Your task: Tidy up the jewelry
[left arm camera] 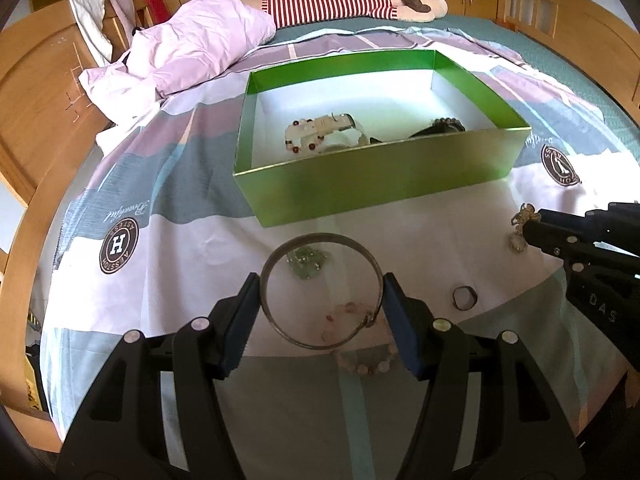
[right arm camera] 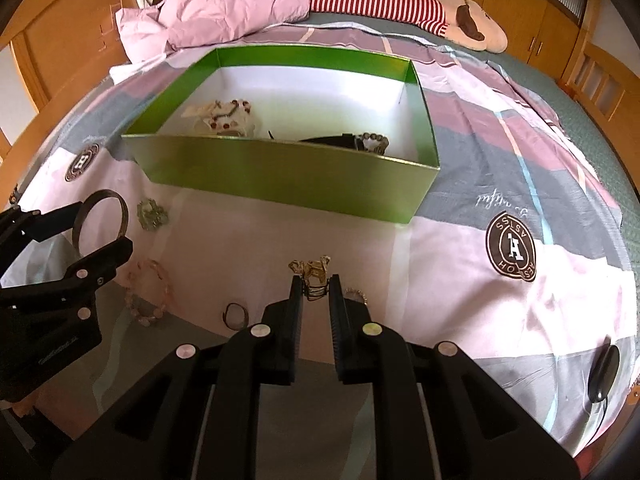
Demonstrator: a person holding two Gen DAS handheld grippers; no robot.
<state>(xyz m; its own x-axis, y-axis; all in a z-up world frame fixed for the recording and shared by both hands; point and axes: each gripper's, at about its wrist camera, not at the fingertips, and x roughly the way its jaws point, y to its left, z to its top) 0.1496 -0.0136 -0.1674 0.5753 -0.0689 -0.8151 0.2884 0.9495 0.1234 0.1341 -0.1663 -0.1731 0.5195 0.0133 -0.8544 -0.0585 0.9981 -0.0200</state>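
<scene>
My left gripper (left arm camera: 320,300) is shut on a dark metal bangle (left arm camera: 280,252), held above the bedspread; the bangle also shows in the right wrist view (right arm camera: 122,208). My right gripper (right arm camera: 316,292) is shut on a gold-coloured ornament (right arm camera: 312,270), seen from the left wrist view as well (left arm camera: 524,216). A green box (left arm camera: 360,184) with a white floor lies ahead and holds bead bracelets (left arm camera: 308,136) and a dark watch (left arm camera: 444,126). A pink bead bracelet (right arm camera: 148,292), a green piece (right arm camera: 152,214), a dark ring (right arm camera: 234,314) and a small bead piece (right arm camera: 356,294) lie on the bedspread.
The patterned bedspread (right arm camera: 520,152) covers a bed with wooden rails (left arm camera: 36,92). A pink pillow (left arm camera: 200,44) and a striped plush toy (left arm camera: 340,4) lie behind the box. A dark oval object (right arm camera: 602,372) lies at the right.
</scene>
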